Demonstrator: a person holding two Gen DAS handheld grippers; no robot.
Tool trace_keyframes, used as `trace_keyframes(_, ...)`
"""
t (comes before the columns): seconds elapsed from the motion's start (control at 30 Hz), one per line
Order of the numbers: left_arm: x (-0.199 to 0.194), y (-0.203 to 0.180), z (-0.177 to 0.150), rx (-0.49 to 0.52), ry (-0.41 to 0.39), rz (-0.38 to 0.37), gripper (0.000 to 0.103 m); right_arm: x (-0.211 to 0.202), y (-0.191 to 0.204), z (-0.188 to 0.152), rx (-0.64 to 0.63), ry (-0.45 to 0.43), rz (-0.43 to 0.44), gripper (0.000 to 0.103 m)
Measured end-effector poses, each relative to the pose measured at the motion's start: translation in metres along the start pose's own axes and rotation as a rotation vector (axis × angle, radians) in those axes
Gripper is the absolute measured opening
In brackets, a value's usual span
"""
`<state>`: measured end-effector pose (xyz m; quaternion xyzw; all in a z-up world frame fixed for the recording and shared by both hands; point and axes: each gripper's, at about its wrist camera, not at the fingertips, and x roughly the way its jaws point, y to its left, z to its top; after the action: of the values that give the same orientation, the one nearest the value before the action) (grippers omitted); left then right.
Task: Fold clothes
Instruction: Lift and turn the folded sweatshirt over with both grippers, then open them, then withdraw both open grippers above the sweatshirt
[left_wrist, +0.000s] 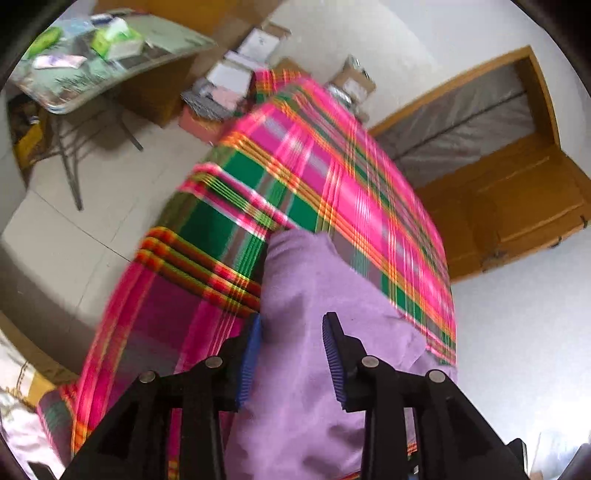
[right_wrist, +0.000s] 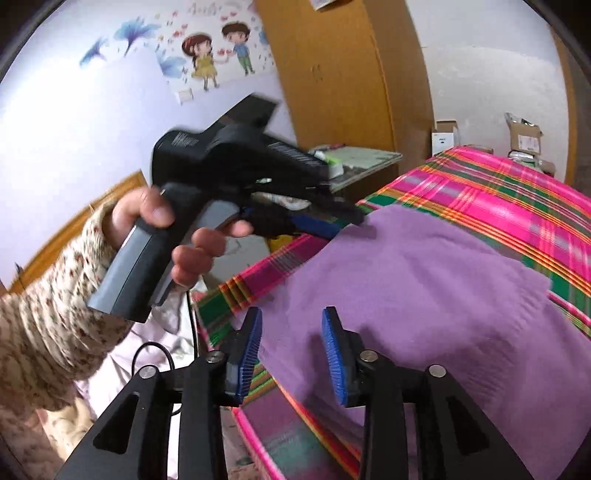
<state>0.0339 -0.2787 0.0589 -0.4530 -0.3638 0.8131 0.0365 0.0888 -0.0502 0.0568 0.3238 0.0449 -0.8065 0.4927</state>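
Note:
A lilac garment (left_wrist: 314, 306) lies on a bright pink, green and orange plaid cloth (left_wrist: 354, 177) that covers the work surface. My left gripper (left_wrist: 291, 350) is open with the lilac cloth between and under its blue pads; it also shows in the right wrist view (right_wrist: 332, 221), held in a hand at the garment's far edge. In that view the garment (right_wrist: 424, 280) spreads wide over the plaid cloth (right_wrist: 517, 192). My right gripper (right_wrist: 291, 350) is open, straddling the garment's near edge.
A folding table (left_wrist: 110, 62) with boxes and papers stands at the back left. Cardboard boxes (left_wrist: 251, 59) sit on the floor beyond the plaid cloth. A wooden wardrobe (right_wrist: 332, 74) and a wall with cartoon stickers (right_wrist: 218, 51) are behind. A black cable (right_wrist: 155, 354) lies by the bed.

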Motion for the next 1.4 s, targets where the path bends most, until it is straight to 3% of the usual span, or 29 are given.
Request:
trace_keyframes(0.1,-0.011,-0.024,-0.015,0.071,-0.046,0.030,0.035,-0.034,-0.012,-0.009,0.033,-0.048,-0.046,0.037)
trace_keyframes(0.2,-0.018,-0.045,-0.032,0.176,-0.043,0.025,0.035,-0.064,-0.035,-0.017,0.087,-0.093,-0.124,0.037)
trace_keyframes(0.37,0.013,-0.095,-0.066,0.318,0.030,0.015,0.036,-0.112,-0.084,-0.049,0.197,-0.110,-0.336,0.037)
trace_keyframes(0.53,0.053,-0.139,-0.105,0.474,0.123,0.003,0.036,-0.139,-0.136,-0.079,0.314,-0.048,-0.571,0.037)
trace_keyframes(0.73,0.098,-0.179,-0.137,0.612,0.233,-0.015,0.036,-0.157,-0.173,-0.101,0.362,0.006,-0.723,0.037)
trace_keyframes(0.97,0.119,-0.199,-0.168,0.743,0.269,0.020,0.036,-0.205,-0.217,-0.130,0.468,0.040,-0.849,0.037)
trace_keyframes(1.23,0.125,-0.209,-0.189,0.805,0.259,0.000,0.039,-0.251,-0.266,-0.125,0.474,0.004,-0.970,0.037)
trace_keyframes(1.4,0.127,-0.209,-0.193,0.817,0.259,-0.024,0.042,-0.272,-0.303,-0.141,0.615,-0.009,-0.943,0.038)
